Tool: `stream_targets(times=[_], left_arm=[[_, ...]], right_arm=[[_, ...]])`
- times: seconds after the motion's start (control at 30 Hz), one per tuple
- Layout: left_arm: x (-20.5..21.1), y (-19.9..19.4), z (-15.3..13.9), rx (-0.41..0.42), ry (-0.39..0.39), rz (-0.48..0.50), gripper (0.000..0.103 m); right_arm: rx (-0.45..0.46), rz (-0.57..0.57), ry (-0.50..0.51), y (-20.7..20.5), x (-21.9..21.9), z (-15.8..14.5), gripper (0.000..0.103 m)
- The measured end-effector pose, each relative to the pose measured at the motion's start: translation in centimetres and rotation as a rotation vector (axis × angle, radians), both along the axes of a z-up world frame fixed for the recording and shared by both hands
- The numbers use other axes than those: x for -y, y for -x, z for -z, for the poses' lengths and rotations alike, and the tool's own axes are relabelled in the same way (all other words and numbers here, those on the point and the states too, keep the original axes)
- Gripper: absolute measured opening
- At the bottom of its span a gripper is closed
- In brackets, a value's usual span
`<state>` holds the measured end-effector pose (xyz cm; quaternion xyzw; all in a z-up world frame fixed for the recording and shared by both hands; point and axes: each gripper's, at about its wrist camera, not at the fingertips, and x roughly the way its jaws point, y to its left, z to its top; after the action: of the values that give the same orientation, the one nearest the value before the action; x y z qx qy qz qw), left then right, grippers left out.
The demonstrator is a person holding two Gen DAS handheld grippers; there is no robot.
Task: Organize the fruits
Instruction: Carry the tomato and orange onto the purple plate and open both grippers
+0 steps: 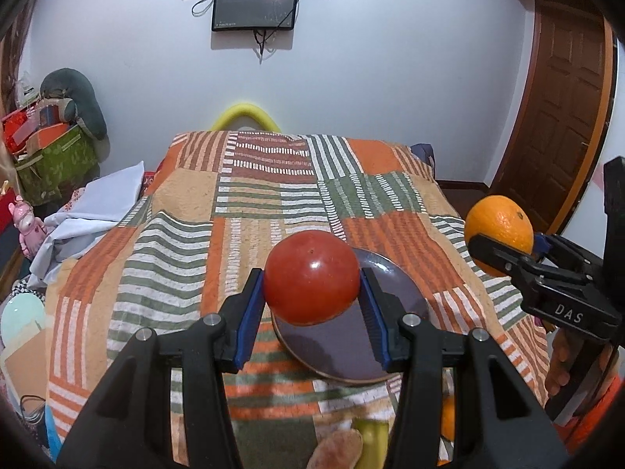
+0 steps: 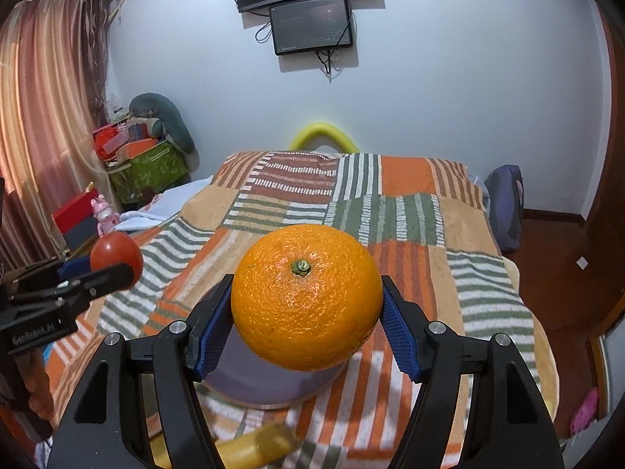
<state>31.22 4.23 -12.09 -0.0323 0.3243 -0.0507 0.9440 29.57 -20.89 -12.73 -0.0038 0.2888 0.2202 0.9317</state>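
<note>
My left gripper is shut on a red tomato and holds it above a dark round plate that lies on the striped bedspread. My right gripper is shut on an orange and holds it above the same plate. The orange and right gripper also show at the right of the left wrist view. The tomato and left gripper show at the left of the right wrist view.
A yellow banana lies on the bedspread near its front edge, by a brownish fruit and another orange. Boxes and a green bin stand left; a wooden door is right.
</note>
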Motion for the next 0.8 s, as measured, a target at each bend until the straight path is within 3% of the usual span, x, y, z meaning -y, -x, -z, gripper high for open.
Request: stream_targets(times=[0.3,0.8], left_arm=[[-0.5,-5.4,2.8,-0.069,-0.009,-0.021,0.047],[0.1,-11.7,8.8,-0.238,-0.036,0.020,0.047]], right_arm=[[-0.028,-0.017,0.039,-3.1,-1.7,1.9,0.067],[-0.217,-0.080,0.128,-8.1,-3.7,7.7,0.067]])
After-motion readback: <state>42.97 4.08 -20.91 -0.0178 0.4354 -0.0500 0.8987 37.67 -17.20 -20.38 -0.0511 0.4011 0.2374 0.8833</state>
